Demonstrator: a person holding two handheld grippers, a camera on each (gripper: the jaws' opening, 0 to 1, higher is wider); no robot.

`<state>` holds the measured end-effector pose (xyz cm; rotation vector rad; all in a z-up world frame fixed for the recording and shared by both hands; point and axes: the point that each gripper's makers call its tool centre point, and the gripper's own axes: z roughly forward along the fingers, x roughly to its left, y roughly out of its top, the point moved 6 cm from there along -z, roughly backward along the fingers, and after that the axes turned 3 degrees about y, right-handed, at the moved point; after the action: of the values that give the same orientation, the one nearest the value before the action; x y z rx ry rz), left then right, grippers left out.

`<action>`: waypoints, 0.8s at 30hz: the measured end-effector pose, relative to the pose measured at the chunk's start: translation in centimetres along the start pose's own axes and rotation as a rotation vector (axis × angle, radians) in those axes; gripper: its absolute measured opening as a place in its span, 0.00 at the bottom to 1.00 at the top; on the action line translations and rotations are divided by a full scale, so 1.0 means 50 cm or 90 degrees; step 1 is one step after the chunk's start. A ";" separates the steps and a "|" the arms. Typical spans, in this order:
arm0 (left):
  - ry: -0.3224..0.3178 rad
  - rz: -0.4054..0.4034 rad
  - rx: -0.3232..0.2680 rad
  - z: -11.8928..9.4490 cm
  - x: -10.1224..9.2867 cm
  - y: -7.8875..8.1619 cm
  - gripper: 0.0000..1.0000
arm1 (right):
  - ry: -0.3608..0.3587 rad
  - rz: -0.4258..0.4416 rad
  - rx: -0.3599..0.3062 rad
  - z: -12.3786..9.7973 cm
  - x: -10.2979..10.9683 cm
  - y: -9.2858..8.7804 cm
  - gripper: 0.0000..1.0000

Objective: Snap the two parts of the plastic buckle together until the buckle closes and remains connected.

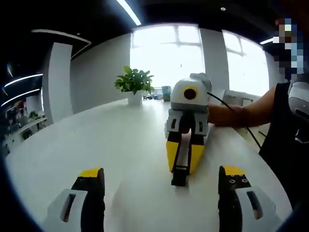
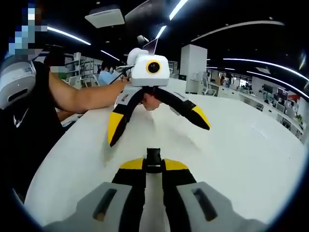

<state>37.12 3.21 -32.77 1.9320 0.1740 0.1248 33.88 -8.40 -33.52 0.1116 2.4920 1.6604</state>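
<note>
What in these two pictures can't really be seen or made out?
- Buckle, right gripper view: a small black piece between the right tool's tips, which hide most of it; one part or two, can't tell.
- Same buckle, left gripper view: too small for detail.
- Left tool: bottom edge cuts off its body.
- Items beside the plant: washed out by window glare.

We hold our right gripper [image 2: 153, 166] with jaws pinched nearly together, tips low over the surface, facing our left gripper [image 1: 161, 183], whose jaws spread wide apart.
</note>
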 end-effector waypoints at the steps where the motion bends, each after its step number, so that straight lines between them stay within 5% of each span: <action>1: 0.004 0.000 0.000 -0.001 0.002 0.001 1.00 | -0.003 0.000 -0.001 -0.001 -0.001 0.001 0.11; 24: 0.146 -0.030 0.002 -0.037 0.077 0.003 1.00 | -0.102 0.025 -0.020 -0.023 -0.050 0.011 0.11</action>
<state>40.61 5.56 -31.95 1.9128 0.3712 0.3148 36.14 -9.59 -32.38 0.2806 2.3589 1.6348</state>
